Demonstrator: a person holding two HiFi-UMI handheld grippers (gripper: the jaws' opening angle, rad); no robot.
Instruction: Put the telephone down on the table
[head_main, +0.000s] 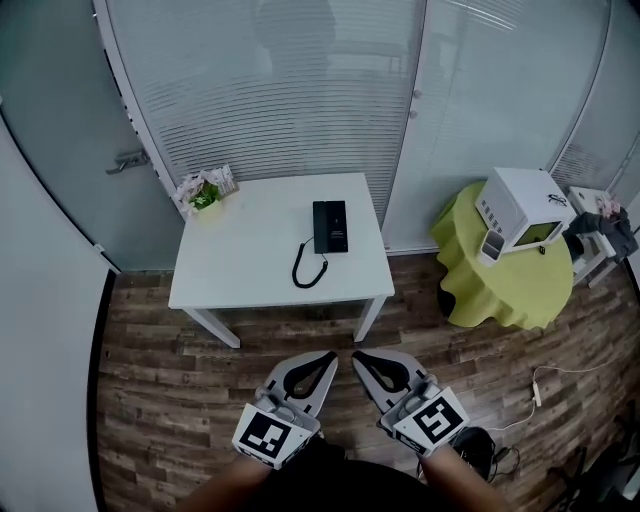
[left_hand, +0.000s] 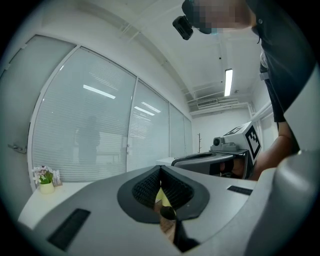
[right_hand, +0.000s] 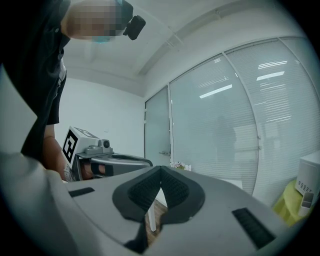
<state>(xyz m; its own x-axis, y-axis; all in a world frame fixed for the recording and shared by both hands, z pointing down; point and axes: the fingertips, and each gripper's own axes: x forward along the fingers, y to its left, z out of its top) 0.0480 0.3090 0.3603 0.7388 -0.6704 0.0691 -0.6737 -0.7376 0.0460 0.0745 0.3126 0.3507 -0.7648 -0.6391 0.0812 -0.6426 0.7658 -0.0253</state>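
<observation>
A square white table (head_main: 240, 260) is standing on plank flooring (head_main: 160, 400) against slatted glass (head_main: 280, 90), open floor lying along its near edge; the flat black telephone (head_main: 330, 226) is lying toward its far right, its coiled cord (head_main: 308, 268) curling nearward. The left gripper (head_main: 330, 356) and right gripper (head_main: 356, 358) are hovering side by side short of the table, both clenched empty. Only the head view is showing the telephone.

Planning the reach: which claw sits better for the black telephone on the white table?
Left, marginally: left claw lines up under the black telephone; right claw sits slightly aside. Both shut.
</observation>
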